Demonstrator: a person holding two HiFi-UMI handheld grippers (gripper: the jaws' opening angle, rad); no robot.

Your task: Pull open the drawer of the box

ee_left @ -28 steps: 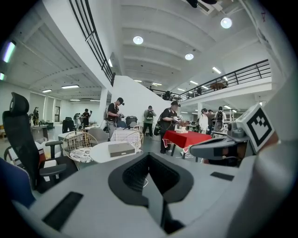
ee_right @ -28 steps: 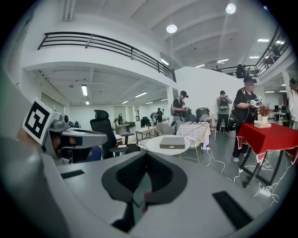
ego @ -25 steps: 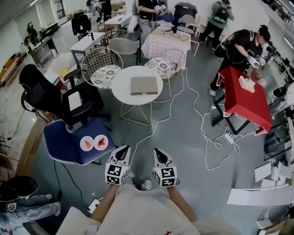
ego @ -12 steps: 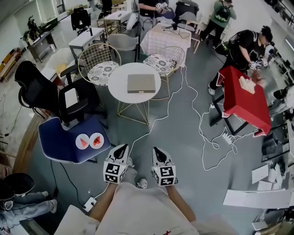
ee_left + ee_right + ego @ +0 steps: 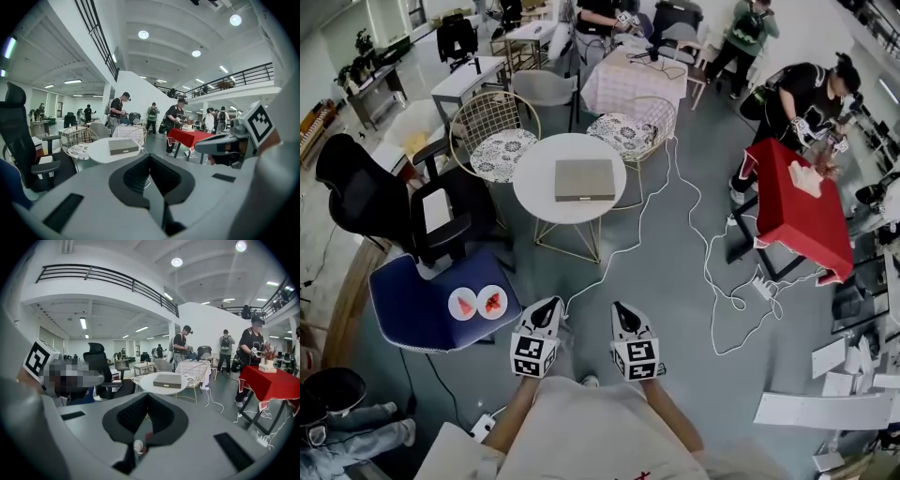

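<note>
The left claw (image 5: 551,306) and the right claw (image 5: 622,309) stand nearer the round counter (image 5: 534,192) than a second ago, each clenched on nothing. The box (image 5: 584,179) lies at the counter's centre, well ahead of both. Only the head view shows the blue chair (image 5: 408,300) with its two plates (image 5: 477,303). Only the gripper views show the box's side face.

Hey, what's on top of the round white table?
Only a flat grey box, lying near the middle of the round white table. The box's inside is covered, so its contents cannot be seen.
</note>
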